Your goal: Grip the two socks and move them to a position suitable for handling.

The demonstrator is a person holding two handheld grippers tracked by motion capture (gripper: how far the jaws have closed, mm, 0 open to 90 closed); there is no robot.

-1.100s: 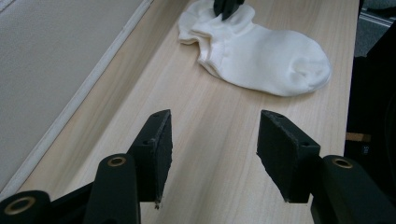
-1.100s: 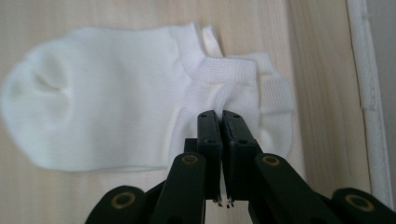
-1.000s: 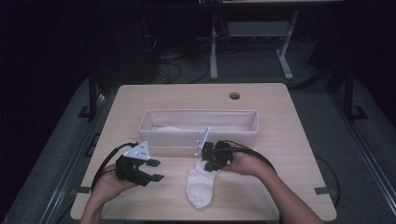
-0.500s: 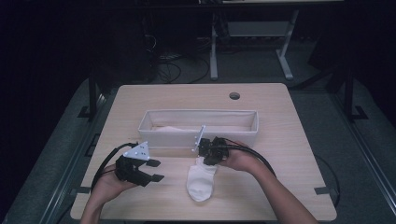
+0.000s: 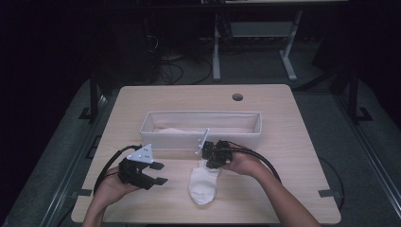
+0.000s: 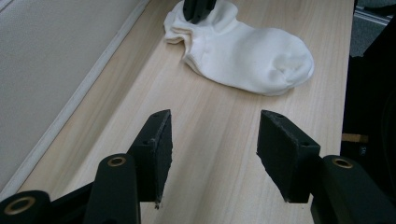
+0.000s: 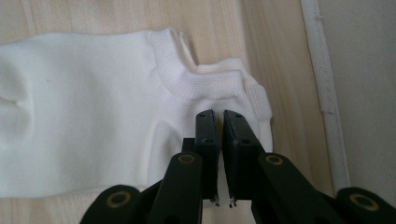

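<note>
there were one white sock (image 5: 203, 185), one long white bin (image 5: 156, 124), two hand-held grippers and one counter (image 5: 293, 156).

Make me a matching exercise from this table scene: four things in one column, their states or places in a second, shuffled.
1. sock
2. left gripper
3. right gripper
4. bin

a. jaws open, nothing between them
b. stands behind the sock
c. lies flat on the table
d. pinched on the sock's cuff end

Pairs: 1-c, 2-a, 3-d, 4-b

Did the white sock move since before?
Yes. The white sock slid a little down the table, away from the fabric bin, with the right gripper clamped on its cuff.
</note>
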